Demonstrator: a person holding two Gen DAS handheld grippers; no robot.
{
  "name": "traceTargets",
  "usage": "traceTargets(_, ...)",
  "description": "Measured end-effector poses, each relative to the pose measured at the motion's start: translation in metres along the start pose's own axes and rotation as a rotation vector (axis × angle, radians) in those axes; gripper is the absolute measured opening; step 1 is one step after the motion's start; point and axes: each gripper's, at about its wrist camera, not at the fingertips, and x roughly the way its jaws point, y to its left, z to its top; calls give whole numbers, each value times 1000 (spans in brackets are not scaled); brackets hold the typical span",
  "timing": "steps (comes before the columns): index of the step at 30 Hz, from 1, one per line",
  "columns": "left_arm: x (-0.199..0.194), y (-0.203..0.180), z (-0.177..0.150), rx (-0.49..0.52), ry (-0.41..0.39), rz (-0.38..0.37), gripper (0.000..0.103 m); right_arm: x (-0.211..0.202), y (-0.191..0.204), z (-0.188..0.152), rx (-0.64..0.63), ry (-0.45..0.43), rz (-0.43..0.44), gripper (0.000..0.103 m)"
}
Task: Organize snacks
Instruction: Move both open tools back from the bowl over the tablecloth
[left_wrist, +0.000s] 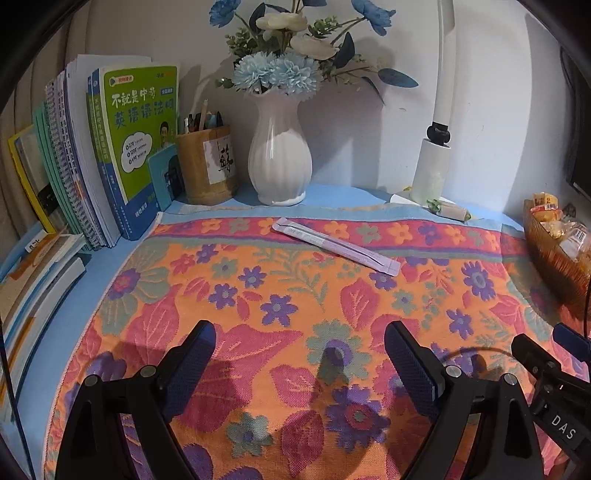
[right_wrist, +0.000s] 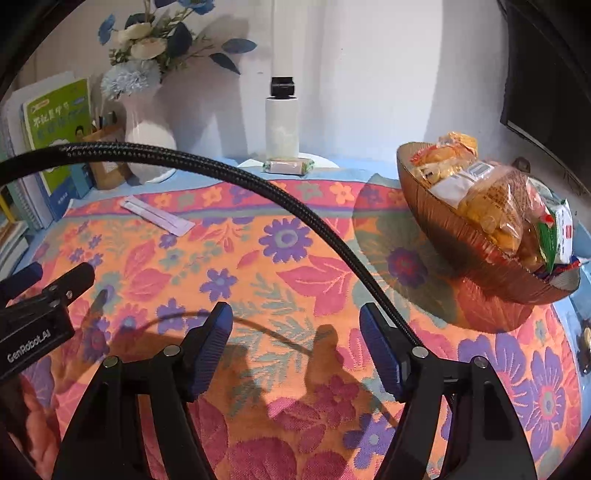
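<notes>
We see both grippers, left (left_wrist: 300, 354) and right (right_wrist: 296, 338), with jaws spread and empty above the tabletop (left_wrist: 280, 295). The snack stick (left_wrist: 336, 245) lies flat mid-cloth, the wrapped snack (right_wrist: 289, 165) beside the lamp base; both look light, crinkly and slippery, so we would pinch across their middles.

The woven brown basket (left_wrist: 554, 254) of packaged snacks is running off the right edge. The black braided cable (right_wrist: 258, 192) is hiding cloth behind it.
</notes>
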Motion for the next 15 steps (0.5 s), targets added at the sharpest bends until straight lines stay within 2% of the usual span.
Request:
traceTargets(8,-5,-11,-3,58,-35,32,91,3,1,-3,5,24,1,72)
traceTargets(15,-4,-12,-3,62,-26,36,91,5,1,-2,7,38,3,72)
